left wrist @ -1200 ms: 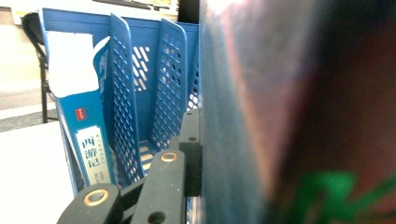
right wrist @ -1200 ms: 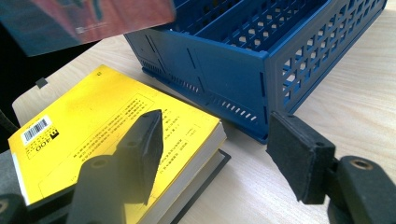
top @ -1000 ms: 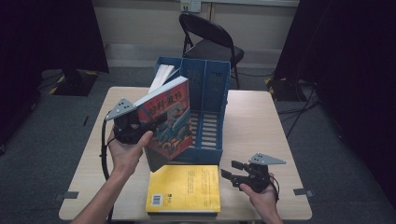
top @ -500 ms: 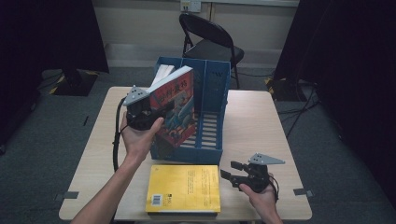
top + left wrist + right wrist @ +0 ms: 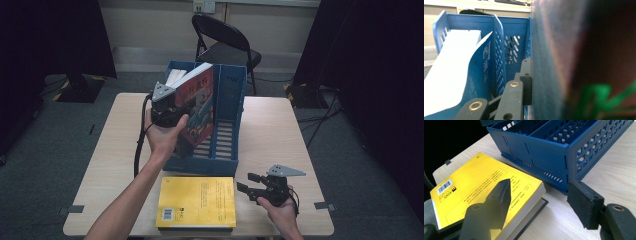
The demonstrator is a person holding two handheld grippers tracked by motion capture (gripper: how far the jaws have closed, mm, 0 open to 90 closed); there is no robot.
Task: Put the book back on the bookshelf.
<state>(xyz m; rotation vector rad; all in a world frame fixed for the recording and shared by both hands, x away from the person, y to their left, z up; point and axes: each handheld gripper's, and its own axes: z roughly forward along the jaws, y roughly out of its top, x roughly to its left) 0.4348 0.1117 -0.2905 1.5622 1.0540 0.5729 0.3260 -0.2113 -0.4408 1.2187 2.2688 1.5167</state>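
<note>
My left gripper (image 5: 180,111) is shut on a book with a red and blue cover (image 5: 201,107). It holds the book nearly upright over the blue file rack (image 5: 227,145). In the left gripper view one black jaw presses the book's cover (image 5: 554,62), which hides the other jaw; the left gripper (image 5: 530,82) faces the rack's perforated divider (image 5: 499,50). White pages (image 5: 451,67) stand in the far left slot. A yellow book (image 5: 197,202) lies flat at the table's front edge. My right gripper (image 5: 252,187) rests open just right of it, with bare table between its pads (image 5: 501,195).
The yellow book (image 5: 481,185) lies on a thin dark cover, its corner close to the rack's front wall (image 5: 544,157). A black folding chair (image 5: 225,45) stands behind the table (image 5: 280,130). Bare tabletop lies right of the rack. Tape marks sit at the table's front corners.
The left hand has carried the red and blue book up and to the right, from the rack's left side to over its slots, and stood it more upright. The right gripper has stayed still.
</note>
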